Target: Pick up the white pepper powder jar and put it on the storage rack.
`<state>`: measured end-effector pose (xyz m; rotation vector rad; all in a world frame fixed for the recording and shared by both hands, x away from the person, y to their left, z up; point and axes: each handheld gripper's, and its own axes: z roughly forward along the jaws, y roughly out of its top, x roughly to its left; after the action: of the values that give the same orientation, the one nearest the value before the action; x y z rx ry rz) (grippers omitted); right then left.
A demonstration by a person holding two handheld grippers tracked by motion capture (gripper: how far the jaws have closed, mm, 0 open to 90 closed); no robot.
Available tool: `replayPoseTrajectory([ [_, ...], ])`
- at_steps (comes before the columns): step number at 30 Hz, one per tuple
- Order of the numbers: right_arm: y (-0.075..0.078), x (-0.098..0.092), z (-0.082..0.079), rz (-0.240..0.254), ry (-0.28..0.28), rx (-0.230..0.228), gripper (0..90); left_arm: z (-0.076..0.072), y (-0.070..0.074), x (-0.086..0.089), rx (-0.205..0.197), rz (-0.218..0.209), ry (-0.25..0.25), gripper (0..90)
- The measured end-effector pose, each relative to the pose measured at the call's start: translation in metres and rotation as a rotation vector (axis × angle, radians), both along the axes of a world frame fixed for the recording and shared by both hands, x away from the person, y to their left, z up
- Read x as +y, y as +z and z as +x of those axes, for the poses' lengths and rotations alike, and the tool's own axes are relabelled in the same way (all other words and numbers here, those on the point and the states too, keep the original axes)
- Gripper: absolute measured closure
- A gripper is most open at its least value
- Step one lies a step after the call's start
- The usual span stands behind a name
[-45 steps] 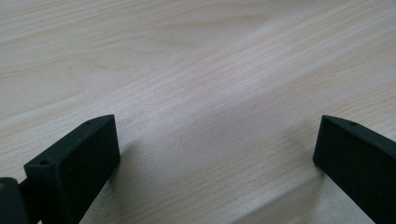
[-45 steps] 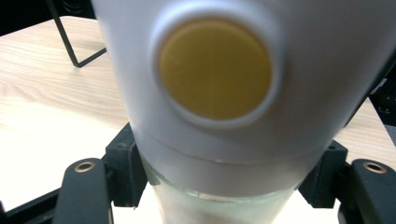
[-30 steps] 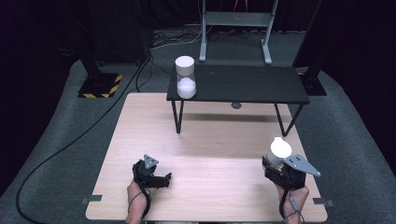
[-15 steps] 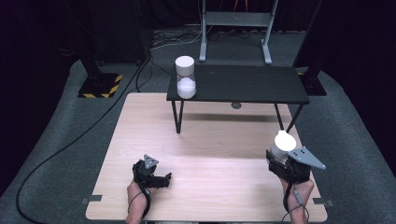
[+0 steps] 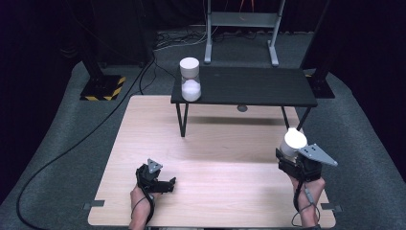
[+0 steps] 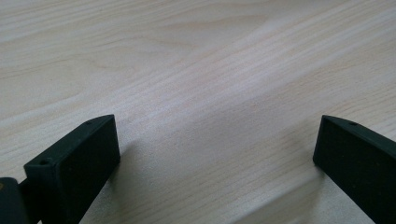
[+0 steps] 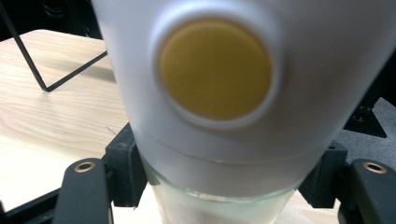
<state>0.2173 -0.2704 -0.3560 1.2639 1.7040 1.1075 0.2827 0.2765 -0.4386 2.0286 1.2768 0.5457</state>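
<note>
A white hourglass point(image 5: 293, 141) with a yellow disc on its end point(image 7: 215, 74) is tilted toward the camera, and my right gripper point(image 5: 290, 157) is shut on its glass waist above the wooden table's point(image 5: 215, 143) right side. In the right gripper view the black pads point(image 7: 125, 163) press on both sides of the glass. A second white hourglass point(image 5: 190, 79) stands upright on the left end of a low black bench point(image 5: 258, 86). My left gripper point(image 5: 165, 184) rests near the table's front left, open, with bare wood between its fingers point(image 6: 74, 163).
The black bench stands on thin legs point(image 5: 181, 120) at the table's far edge. A black cable point(image 5: 72, 143) runs over the grey floor at the left. A metal stand point(image 5: 239, 28) and dark posts stand behind the bench.
My right gripper has lifted a little with the hourglass and drifted slightly to the right. The left gripper has stayed where it was.
</note>
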Motion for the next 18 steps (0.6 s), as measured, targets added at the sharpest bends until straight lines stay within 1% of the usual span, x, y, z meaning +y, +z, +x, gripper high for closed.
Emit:
replayPoseTrajectory([
  [18, 0.021, -0.004, 0.014, -0.014, -0.006, -0.015, 30.2, 0.0, 0.0, 0.0, 0.0, 0.0, 0.0, 0.3],
])
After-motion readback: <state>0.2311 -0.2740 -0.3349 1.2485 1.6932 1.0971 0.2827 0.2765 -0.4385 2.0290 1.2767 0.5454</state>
